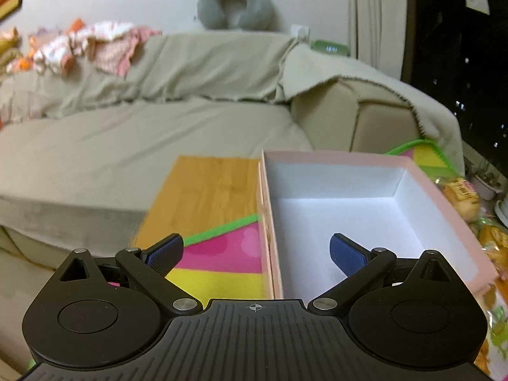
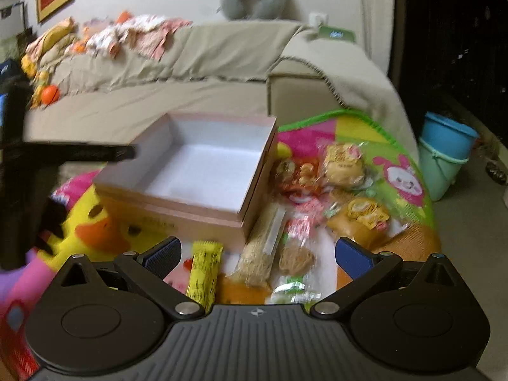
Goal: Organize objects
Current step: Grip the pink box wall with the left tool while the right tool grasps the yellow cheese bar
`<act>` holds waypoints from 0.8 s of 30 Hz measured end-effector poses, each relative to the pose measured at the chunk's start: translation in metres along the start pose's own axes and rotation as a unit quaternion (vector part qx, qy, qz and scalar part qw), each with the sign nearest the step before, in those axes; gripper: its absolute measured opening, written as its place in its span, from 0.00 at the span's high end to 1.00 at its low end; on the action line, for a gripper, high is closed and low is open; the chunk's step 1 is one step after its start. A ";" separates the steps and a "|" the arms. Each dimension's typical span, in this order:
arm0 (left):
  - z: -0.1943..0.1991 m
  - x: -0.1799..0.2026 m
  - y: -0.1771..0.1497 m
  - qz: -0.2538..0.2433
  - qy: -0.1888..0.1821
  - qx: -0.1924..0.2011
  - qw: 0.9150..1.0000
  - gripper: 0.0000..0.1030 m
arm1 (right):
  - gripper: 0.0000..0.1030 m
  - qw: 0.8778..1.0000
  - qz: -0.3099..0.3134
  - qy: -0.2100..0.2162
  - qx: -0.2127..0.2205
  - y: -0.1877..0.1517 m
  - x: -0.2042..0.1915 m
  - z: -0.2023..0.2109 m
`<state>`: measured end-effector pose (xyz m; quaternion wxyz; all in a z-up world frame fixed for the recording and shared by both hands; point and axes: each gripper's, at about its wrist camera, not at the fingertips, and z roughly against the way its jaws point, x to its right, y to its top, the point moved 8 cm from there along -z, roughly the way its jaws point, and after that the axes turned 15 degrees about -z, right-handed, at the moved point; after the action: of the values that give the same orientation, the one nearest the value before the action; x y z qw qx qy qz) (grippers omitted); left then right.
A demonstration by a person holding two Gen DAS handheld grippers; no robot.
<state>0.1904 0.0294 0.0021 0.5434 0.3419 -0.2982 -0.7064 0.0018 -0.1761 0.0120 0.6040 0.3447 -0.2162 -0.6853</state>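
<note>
Both tools are seen spread wide, nothing pinched. The left gripper [image 1: 255, 254] is held over the near left wall of the pink box [image 1: 422, 171], one finger outside above the colourful mat [image 1: 222, 254], the other inside over the white floor of the box. Box is empty, so sorting is judged to be at the very start.

The right gripper [image 2: 257, 257] is hung above the snack pile, which is laid on the mat just right of and nearer than the box [image 2: 177, 219]. Directly between the fingers: a yellow bar [image 2: 203, 273] at left, a long clear pack of beige sticks [image 2: 263, 250] in the middle, a round brown snack [image 2: 297, 260] beside it. Farther right, wrapped buns [image 2: 344, 165] and a yellow-labelled pack [image 2: 366, 212] are seen, well apart from the fingers.

Likely reasoning for the pose: the right is opened ahead of a first pick, the box is parked alongside the pile so carries are kept short, and the left is placed at the box wall, perhaps to steady it.

Right view is blurred; labels cannot be read. Wrappers look thin and slippery, so a centred grip on the stiff bar is judged safest.
</note>
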 end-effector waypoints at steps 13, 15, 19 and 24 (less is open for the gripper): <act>-0.018 0.009 -0.020 -0.011 -0.001 -0.018 1.000 0.91 | 0.55 0.991 0.088 0.005 -0.103 -0.064 -0.050 -0.028; -0.017 0.007 -0.020 -0.007 -0.007 -0.013 1.000 0.91 | 0.61 0.989 0.091 -0.003 -0.116 -0.067 -0.051 -0.035; -0.015 0.003 -0.019 0.002 -0.022 -0.006 1.000 0.91 | 0.79 0.988 0.104 -0.019 -0.117 -0.066 -0.052 -0.033; -0.009 0.006 -0.019 -0.001 -0.025 -0.003 1.000 0.89 | 0.80 0.987 0.106 -0.021 -0.119 -0.061 -0.049 -0.012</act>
<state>0.1859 0.0278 -0.0194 0.5357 0.3230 -0.3090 -0.7164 -0.0291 -0.1156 -0.0291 0.7055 0.2312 -0.1809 -0.6450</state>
